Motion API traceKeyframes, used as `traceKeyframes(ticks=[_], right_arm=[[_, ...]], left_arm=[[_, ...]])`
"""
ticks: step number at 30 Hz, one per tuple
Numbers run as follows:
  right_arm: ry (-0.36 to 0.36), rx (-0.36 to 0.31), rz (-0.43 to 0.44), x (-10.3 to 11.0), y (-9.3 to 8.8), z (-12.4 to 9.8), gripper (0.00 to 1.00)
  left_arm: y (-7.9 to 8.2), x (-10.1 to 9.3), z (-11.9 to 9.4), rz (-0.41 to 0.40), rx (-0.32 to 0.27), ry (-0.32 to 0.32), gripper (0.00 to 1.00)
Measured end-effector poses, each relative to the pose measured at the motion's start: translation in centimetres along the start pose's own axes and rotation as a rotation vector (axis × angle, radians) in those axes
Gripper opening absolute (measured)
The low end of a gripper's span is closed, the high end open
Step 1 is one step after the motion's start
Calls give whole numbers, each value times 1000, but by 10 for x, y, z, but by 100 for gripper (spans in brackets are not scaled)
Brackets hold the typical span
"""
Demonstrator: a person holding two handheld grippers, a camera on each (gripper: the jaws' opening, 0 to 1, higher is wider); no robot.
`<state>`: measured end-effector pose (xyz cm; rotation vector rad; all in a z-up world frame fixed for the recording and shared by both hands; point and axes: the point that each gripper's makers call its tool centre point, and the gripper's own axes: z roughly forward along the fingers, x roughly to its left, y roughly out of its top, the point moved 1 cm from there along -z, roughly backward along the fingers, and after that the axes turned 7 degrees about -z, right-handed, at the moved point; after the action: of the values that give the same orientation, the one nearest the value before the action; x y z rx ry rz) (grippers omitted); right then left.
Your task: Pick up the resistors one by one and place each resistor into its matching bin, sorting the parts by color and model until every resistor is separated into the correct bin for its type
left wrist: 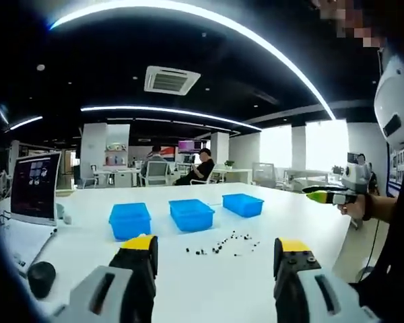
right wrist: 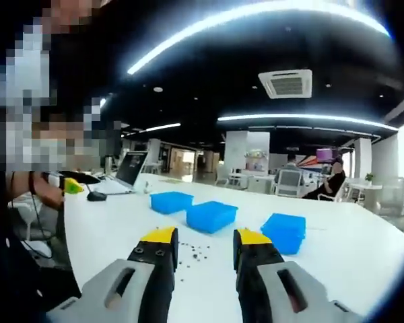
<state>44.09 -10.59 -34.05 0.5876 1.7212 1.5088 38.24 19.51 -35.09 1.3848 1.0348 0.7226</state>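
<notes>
Several small dark resistors (left wrist: 222,245) lie scattered on the white table (left wrist: 209,286), in front of three blue bins (left wrist: 129,219) (left wrist: 191,214) (left wrist: 243,204) standing in a row. My left gripper (left wrist: 217,245) hovers above the table short of the pile, its yellow-tipped jaws wide apart and holding nothing. In the right gripper view the resistors (right wrist: 192,254) sit just past my right gripper (right wrist: 207,237), which is open and holds nothing, with the bins (right wrist: 171,201) (right wrist: 211,215) (right wrist: 283,232) beyond. The right gripper (left wrist: 330,195) also appears at the right of the left gripper view, held by a hand.
A screen (left wrist: 34,187) and a dark mouse (left wrist: 40,277) occupy the table's left end; they show as a laptop (right wrist: 130,169) and mouse (right wrist: 96,196) in the right gripper view. People sit at desks (left wrist: 202,168) behind. The left gripper (right wrist: 73,183) shows at the left.
</notes>
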Motion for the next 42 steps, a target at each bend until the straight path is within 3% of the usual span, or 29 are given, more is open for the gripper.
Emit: traceKeyframes(ticks=[4, 10, 16, 19, 24, 27, 31, 36, 40, 42], right_arm=[[55, 29, 4, -3, -2, 8, 34], [253, 106, -37, 7, 3, 33, 30], [477, 195, -181, 26, 5, 72, 30], [619, 276, -264, 40, 0, 91, 29], [756, 345, -380, 57, -4, 121, 29], [872, 424, -459, 71, -13, 138, 30], [999, 499, -573, 92, -27, 155, 30], [1099, 595, -676, 109, -50, 173, 28], [1136, 658, -758, 115, -69, 184, 26], [1151, 684, -757, 119, -77, 187, 24]], left_arm=[[-3, -5, 0, 10, 15, -13, 71], [-7, -5, -6, 5, 22, -6, 71], [-9, -2, -13, -2, 15, 9, 71], [-11, 0, -15, -2, 19, 13, 71], [-17, 1, -18, -7, 39, 8, 71], [-27, 1, -21, 2, 82, 6, 71], [-32, 0, -22, -6, 96, -2, 72], [-38, 0, -23, -11, 119, -14, 72], [-42, 4, -24, -6, 145, -7, 71], [-43, 6, -25, -18, 143, -5, 71]])
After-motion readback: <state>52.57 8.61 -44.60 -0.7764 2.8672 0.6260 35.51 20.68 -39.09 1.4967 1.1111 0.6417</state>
